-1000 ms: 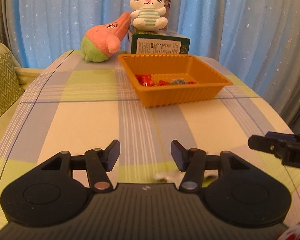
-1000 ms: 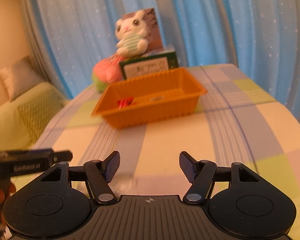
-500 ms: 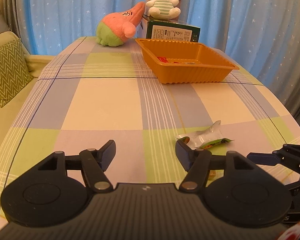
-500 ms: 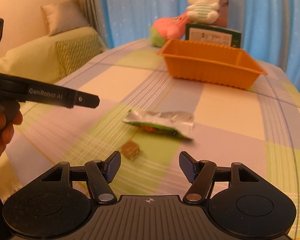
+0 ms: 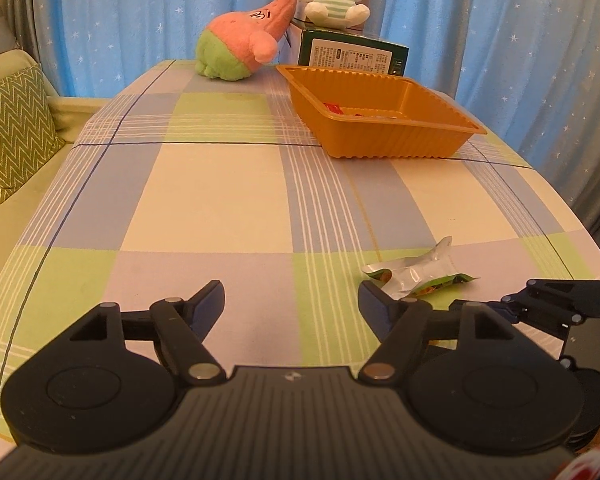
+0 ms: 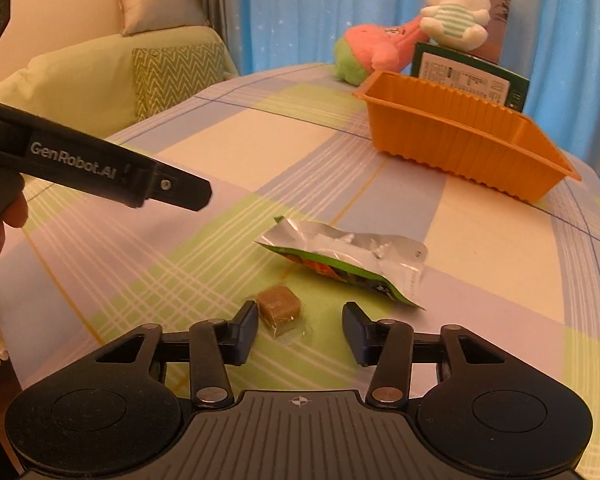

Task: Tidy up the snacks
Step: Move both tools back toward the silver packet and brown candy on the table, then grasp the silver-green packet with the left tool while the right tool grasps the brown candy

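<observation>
Jaws of the right gripper have just been closing around the small brown clear-wrapped candy, not yet pinched, while the left gripper has been opened, empty, beside the silver-green foil snack packet, so both pickups are judged imminent.

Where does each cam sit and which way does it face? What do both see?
Left wrist: on the left gripper, looking down the checked table at the orange tray; its own open jaws show, and the right gripper at the right edge.
Right wrist: on the right gripper, aimed at the brown candy between its jaws; the left gripper and a hand show on the left.
Shared: tray, foil snack packet, plush toys.
</observation>
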Demonstrator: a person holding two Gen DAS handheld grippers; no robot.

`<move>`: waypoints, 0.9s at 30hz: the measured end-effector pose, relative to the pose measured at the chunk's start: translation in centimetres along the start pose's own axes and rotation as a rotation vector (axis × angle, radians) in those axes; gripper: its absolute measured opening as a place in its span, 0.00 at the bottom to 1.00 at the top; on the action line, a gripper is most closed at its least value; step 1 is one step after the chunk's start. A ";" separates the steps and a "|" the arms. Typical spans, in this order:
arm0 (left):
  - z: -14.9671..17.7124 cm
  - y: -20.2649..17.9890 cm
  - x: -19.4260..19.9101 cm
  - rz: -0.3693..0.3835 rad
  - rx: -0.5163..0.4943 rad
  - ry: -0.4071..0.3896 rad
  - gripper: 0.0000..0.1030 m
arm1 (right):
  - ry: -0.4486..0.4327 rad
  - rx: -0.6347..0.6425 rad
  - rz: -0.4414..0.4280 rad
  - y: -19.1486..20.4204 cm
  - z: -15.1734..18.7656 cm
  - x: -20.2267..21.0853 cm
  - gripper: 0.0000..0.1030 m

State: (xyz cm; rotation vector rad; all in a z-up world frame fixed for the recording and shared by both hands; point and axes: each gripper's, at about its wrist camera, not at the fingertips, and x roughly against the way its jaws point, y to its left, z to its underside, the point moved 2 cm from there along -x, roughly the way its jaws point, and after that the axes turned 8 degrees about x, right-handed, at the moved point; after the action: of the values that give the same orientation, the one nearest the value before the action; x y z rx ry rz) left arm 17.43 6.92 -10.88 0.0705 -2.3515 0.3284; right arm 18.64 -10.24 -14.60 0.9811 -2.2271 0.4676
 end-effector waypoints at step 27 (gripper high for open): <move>-0.7 -6.9 -1.6 0.172 -0.387 0.048 0.68 | -0.029 -0.366 0.204 -6.7 1.7 5.2 0.22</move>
State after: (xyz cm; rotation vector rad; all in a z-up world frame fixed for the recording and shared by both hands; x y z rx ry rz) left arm 20.09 0.38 -10.07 -0.3216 -2.3357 -0.0467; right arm 20.35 -18.30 -11.85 0.5773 -2.3399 0.1229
